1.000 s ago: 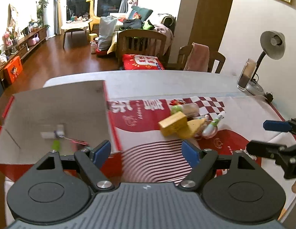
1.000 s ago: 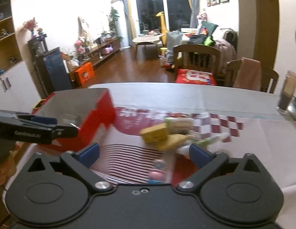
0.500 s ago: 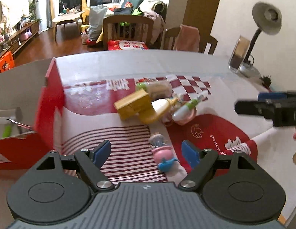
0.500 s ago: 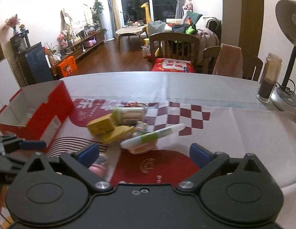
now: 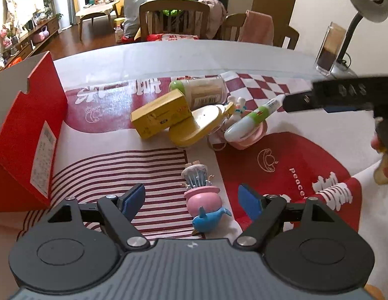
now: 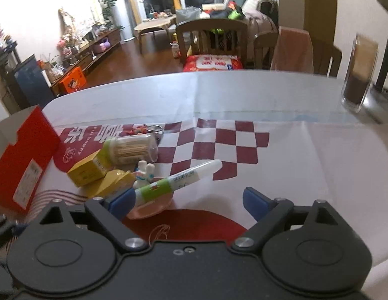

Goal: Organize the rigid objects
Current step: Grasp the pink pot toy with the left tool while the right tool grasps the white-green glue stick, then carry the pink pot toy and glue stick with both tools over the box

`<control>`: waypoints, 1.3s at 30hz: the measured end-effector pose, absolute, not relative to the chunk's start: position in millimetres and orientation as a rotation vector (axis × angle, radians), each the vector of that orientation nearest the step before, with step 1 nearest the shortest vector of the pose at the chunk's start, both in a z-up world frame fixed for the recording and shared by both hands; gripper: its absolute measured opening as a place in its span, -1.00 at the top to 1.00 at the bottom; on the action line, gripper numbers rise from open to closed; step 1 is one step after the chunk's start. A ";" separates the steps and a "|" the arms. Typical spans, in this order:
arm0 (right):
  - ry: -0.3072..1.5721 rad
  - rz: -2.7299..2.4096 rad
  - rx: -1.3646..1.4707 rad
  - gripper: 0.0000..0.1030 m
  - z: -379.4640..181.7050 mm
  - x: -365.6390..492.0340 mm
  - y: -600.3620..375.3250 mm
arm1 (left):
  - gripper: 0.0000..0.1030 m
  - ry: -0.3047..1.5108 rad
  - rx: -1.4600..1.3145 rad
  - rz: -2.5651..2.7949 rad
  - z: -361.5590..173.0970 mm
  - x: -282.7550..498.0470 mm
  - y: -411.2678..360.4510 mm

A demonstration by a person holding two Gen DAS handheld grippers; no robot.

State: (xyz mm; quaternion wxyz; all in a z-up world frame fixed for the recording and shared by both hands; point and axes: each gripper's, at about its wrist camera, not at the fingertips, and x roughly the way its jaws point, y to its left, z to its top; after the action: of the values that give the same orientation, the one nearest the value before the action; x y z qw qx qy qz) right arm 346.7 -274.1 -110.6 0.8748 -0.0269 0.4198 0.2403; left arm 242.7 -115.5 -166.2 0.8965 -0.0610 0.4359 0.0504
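The left gripper (image 5: 191,200) stands wide open and empty, with the pink pot figurine (image 5: 202,198) on the striped cloth (image 5: 106,165) near the table's near edge between its fingers, untouched. The right gripper (image 6: 187,201), its jaws just closing slightly but open, holds nothing; the white-and-green tube (image 6: 179,178) lies beside its left finger.

A pale desk (image 6: 244,92) carries a red and white printed cloth (image 5: 281,165) with stripes, checks and lettering. On the cloth lie a red cardboard box (image 5: 31,130) at the left, a yellow carton (image 5: 159,117), a toothpick jar (image 5: 201,92) on its side just behind the carton, a yellow dish-shaped piece (image 5: 194,127), a white and green tube (image 6: 179,177) resting across a pink dish (image 5: 246,142), and a pink pot figurine with a blue whale (image 5: 206,202). A clear container (image 6: 359,75) stands on the bare desk at the far right.
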 end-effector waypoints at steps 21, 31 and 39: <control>1.113 0.326 0.317 -0.06 -147.0 407.4 -267.0 | -0.57 0.968 -0.109 0.129 -195.0 264.7 -122.6; 1.122 0.316 0.365 0.50 -146.7 407.7 -264.3 | 0.05 0.946 -0.053 0.108 -192.6 262.4 -131.2; 1.090 0.348 0.409 0.69 -134.9 396.9 -276.5 | 0.30 0.953 -0.043 0.082 -188.7 260.0 -132.7</control>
State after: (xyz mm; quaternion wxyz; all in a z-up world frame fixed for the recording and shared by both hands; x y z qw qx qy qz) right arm 396.9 -276.5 -134.9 0.8211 0.1920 0.5121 0.1633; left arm 260.0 -132.7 -188.7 0.8876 -0.0207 0.4584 0.0395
